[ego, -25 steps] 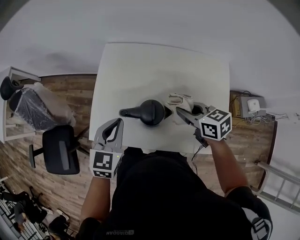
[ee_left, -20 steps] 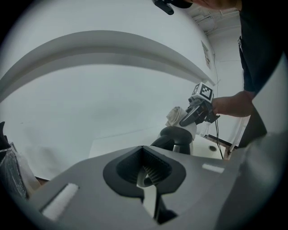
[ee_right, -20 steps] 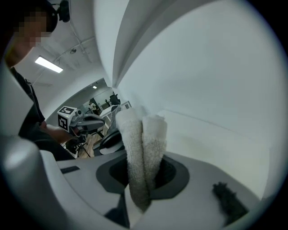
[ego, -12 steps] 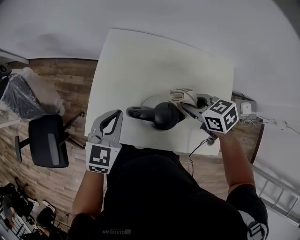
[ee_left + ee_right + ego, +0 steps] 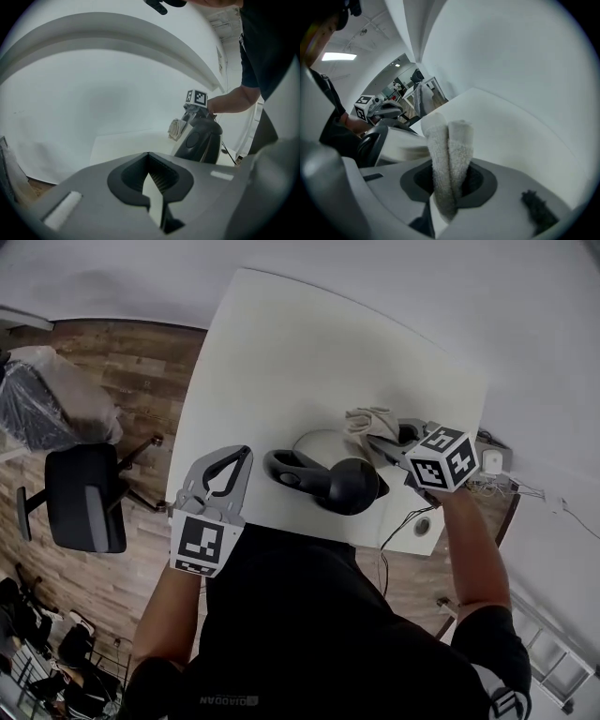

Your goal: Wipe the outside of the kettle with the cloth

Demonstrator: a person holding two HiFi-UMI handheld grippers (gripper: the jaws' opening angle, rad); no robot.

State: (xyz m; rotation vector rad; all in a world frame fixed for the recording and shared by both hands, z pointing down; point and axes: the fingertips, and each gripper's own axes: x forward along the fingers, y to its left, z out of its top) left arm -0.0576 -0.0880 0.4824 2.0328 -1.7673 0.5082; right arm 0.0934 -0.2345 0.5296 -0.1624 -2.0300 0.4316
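The kettle has a white body, a black lid and a black handle, and stands near the front edge of the white table. My right gripper is shut on a folded beige cloth, which it holds against the kettle's far right side. In the right gripper view the cloth stands up out of the shut jaws, with the kettle just to the left. My left gripper hovers at the table's front left edge, shut and empty, left of the handle. From the left gripper view the kettle and the cloth lie ahead.
A black office chair stands on the wood floor to the left, with a plastic-covered chair behind it. A cable hangs off the table's front right corner. A small white device sits by the right wall.
The head view has swung, so the table sits more to the right. My right gripper has carried the cloth round towards the kettle's far side. The left gripper stays by the front left edge.
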